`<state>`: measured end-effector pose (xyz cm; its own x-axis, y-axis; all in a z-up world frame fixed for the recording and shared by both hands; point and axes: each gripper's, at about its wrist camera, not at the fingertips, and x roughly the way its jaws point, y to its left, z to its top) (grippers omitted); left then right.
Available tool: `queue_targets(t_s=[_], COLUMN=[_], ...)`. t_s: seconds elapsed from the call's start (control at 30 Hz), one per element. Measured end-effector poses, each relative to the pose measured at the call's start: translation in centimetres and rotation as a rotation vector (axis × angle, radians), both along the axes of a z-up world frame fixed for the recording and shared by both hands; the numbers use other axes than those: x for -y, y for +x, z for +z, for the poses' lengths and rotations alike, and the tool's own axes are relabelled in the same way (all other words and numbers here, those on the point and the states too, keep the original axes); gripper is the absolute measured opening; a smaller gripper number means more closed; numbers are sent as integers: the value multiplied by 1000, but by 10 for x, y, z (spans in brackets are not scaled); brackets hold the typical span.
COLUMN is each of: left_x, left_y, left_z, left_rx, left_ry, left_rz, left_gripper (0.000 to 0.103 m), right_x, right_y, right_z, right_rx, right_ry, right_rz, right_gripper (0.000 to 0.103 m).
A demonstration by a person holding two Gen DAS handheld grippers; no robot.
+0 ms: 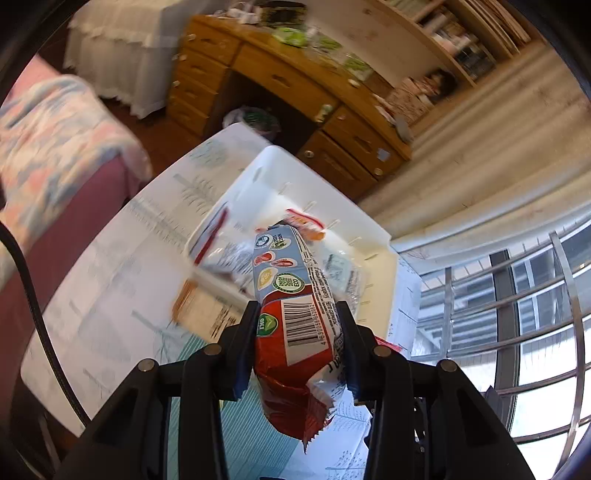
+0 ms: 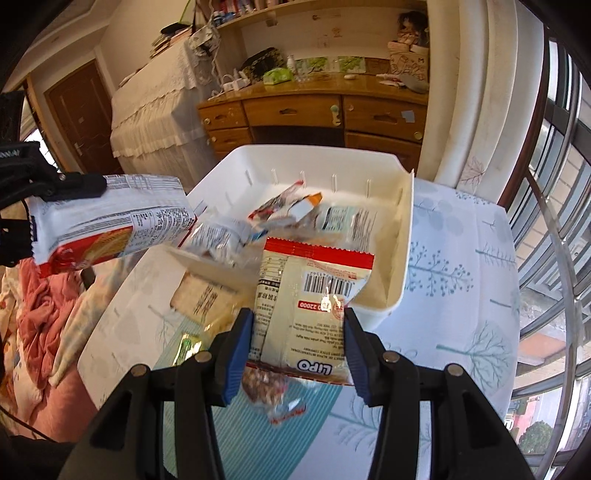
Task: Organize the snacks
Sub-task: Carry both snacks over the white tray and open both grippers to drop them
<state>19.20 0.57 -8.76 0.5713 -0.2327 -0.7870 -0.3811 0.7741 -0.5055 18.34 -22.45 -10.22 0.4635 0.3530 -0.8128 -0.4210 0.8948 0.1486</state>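
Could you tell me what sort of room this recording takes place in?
Most likely a bedroom at home: a bed with floral bedding stands beside the table, a cluttered wooden desk sits along the wall, and bookshelves rise above it.

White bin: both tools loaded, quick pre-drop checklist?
1. Left tool shut on red biscuit pack: ok.
2. Right tool shut on Lipo packet: ok.
3. White bin has room; several snacks inside, bare floor on its right side: ok.
4. Both packs over the bin opening: not ok, both short of the near rim.
5. Tools clear of each other: ok, biscuit pack off to the left in the right wrist view.
6. Flat packet on the table outside the bin: not ok, still to be picked up.
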Motion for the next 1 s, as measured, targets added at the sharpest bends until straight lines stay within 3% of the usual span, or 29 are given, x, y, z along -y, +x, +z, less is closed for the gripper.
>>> queue_targets(t_s=[0.43,0.7,0.83,0.9,0.97,1.0], left_x=[13,25,32,32,34,36], left_y=[91,134,144,147,147,145], left_z=[13,-3,-15,-18,-16,-13], left_rx=[40,36,-7,-14,2,8], left_ry=[72,109,129,126,113,122], left_rz=[-240,-300,-314,-311,-316,-318], left_gripper=[38,38,39,43,64,69], right_x=[-12,-14,-14,-13,-12,-11], right_y=[45,65,72,74,76,76], right_z=[-14,-29,-35,-37,-39,-39], right_rx=[-18,-46,-65,-78,-95,-99], right_ry=[2,17,16,21,28,25], right_rz=[-106,-157,-181,-192,-205,-210], right_gripper=[48,49,50,50,52,53])
